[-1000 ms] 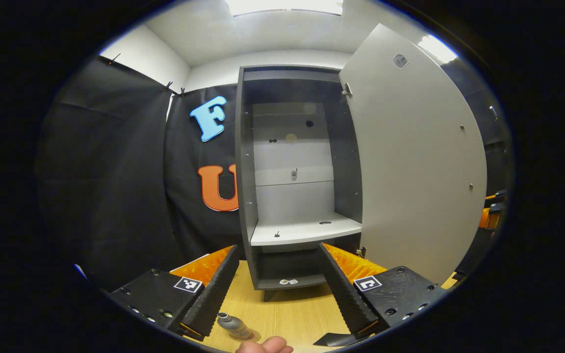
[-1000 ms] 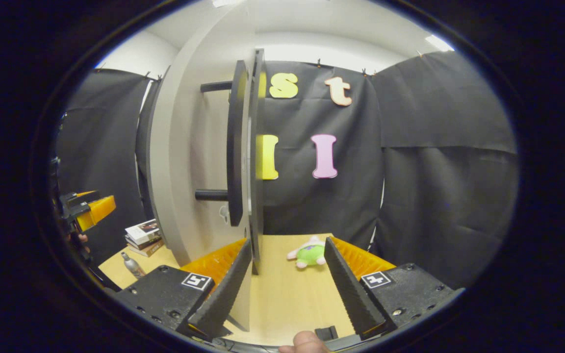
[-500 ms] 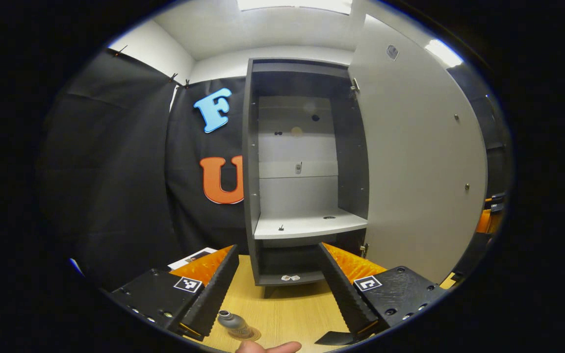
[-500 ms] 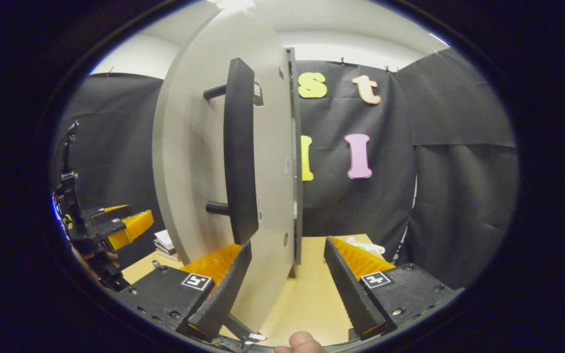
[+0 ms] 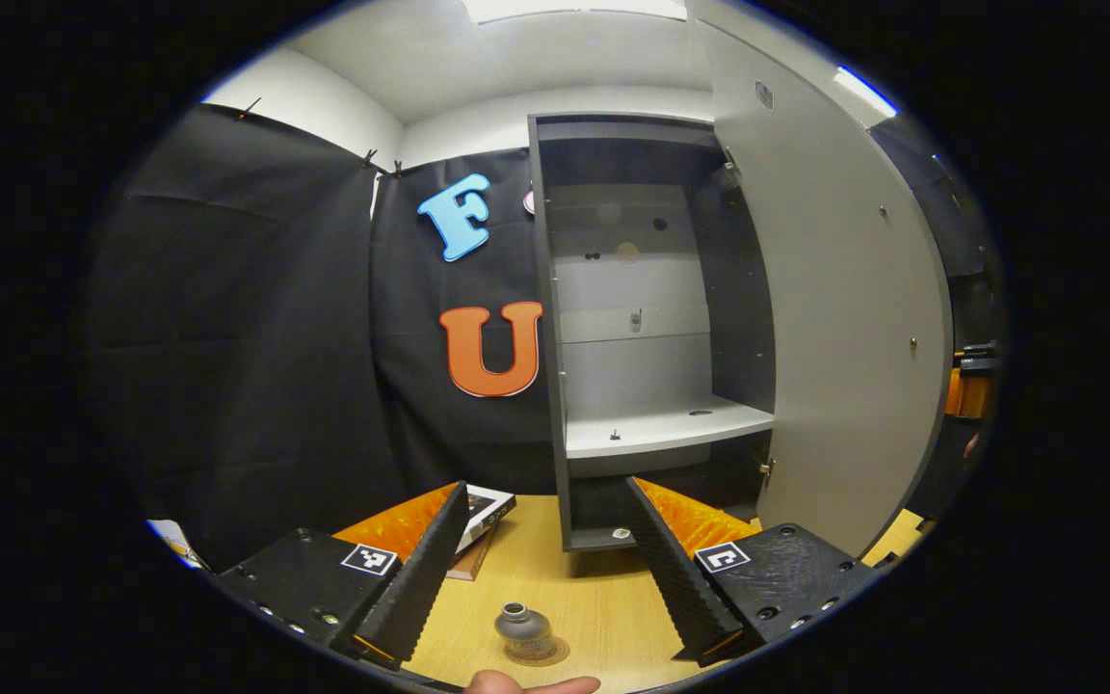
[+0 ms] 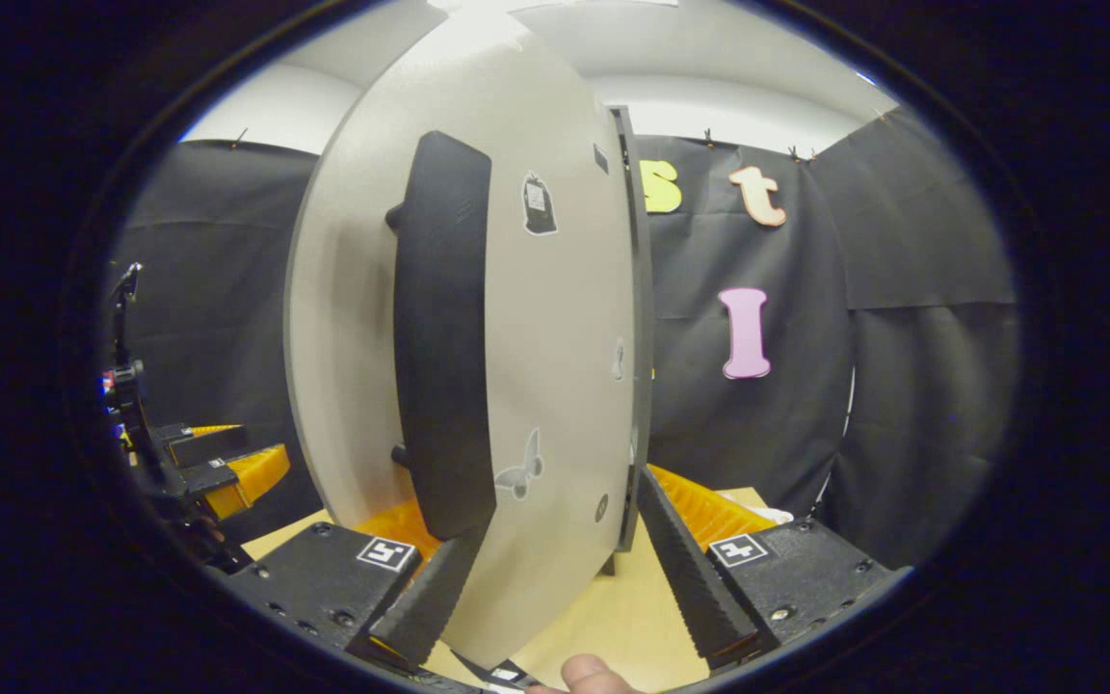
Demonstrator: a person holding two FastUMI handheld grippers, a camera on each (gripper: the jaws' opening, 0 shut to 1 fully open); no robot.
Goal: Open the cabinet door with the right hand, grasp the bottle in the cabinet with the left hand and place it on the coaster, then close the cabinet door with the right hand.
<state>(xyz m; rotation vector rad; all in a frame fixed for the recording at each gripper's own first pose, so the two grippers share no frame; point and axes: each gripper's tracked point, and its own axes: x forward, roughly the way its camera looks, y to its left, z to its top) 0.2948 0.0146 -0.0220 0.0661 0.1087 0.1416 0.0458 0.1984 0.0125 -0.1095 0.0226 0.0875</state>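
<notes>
**Door swing with nothing gripped**

Across the centre of the right gripper view, the cabinet door [image 6: 555, 318] stands between your right gripper [image 6: 555, 569] fingers, both spread wide and gripping nothing. You could let its handle [image 6: 444, 337] slide off the left finger, stalling the door mid-swing.

Low in the left gripper view, the bottle [image 5: 524, 631] sits on its coaster [image 5: 550, 655] between the 2 wide-open, empty fingers of your left gripper [image 5: 541, 569]; drifting down could tip it.
</notes>
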